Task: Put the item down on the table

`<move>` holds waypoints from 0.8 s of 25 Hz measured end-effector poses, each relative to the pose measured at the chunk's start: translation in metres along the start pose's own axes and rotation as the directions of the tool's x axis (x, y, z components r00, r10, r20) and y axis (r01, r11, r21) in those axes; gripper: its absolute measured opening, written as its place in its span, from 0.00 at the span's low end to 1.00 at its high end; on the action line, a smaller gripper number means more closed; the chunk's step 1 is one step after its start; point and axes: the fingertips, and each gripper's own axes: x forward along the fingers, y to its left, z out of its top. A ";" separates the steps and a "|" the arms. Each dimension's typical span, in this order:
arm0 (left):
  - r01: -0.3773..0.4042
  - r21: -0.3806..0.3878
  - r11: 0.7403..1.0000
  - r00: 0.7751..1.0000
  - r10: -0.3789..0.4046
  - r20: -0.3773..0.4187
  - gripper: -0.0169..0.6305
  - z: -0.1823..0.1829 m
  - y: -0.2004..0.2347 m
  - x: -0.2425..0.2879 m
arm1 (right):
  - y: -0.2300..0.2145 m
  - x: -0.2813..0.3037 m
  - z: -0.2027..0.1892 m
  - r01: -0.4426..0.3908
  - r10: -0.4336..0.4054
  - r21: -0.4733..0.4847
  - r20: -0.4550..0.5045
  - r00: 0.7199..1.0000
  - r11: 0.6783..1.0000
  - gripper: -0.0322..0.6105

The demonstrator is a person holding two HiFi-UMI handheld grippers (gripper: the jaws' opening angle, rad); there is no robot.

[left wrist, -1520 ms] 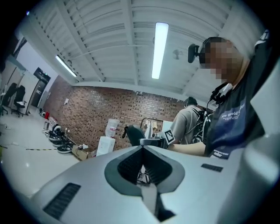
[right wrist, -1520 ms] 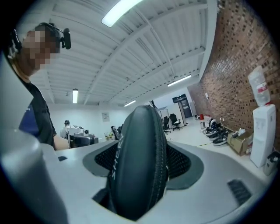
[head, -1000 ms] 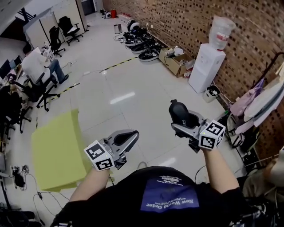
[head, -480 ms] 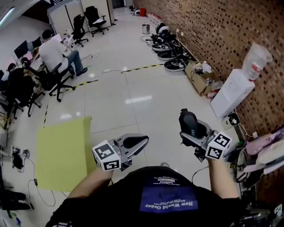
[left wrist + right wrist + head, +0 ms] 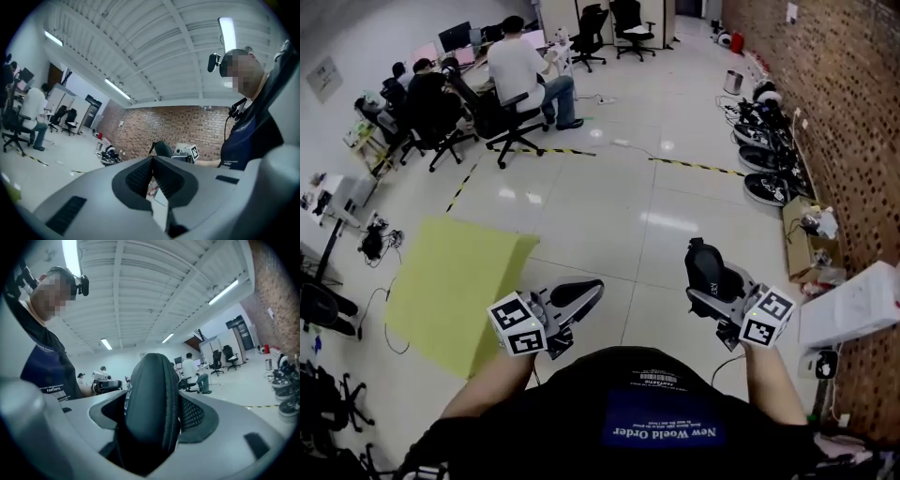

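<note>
Just swung from the brick wall point(image 5: 853, 141) toward the desks point(image 5: 455, 47), clenching the black case point(image 5: 704, 262) in the right gripper point(image 5: 712, 281), left gripper point(image 5: 577, 295) closed empty, no table near yet.

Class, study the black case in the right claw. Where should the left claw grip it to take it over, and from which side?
Probably the rounded free end of the black case, which juts out past the right claw. Come in from that end, facing the right claw, pads on its two broad faces rather than the seamed edge; the left claw, now shut, must open first.
</note>
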 end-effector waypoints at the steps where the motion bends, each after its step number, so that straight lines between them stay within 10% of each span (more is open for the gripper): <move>1: -0.041 0.001 0.999 0.999 0.041 0.006 0.03 0.002 0.008 0.005 | -0.014 0.008 0.003 -0.040 0.040 -0.004 -0.011 0.999 0.999 0.54; 8: -0.275 -0.013 0.961 0.959 0.275 0.071 0.03 0.023 0.063 -0.009 | -0.069 0.098 0.027 -0.259 0.258 -0.008 -0.064 0.964 0.966 0.54; 20: -0.490 -0.046 0.870 0.843 0.487 0.230 0.03 0.062 0.158 -0.168 | -0.001 0.313 0.048 -0.505 0.489 -0.058 -0.176 0.854 0.861 0.54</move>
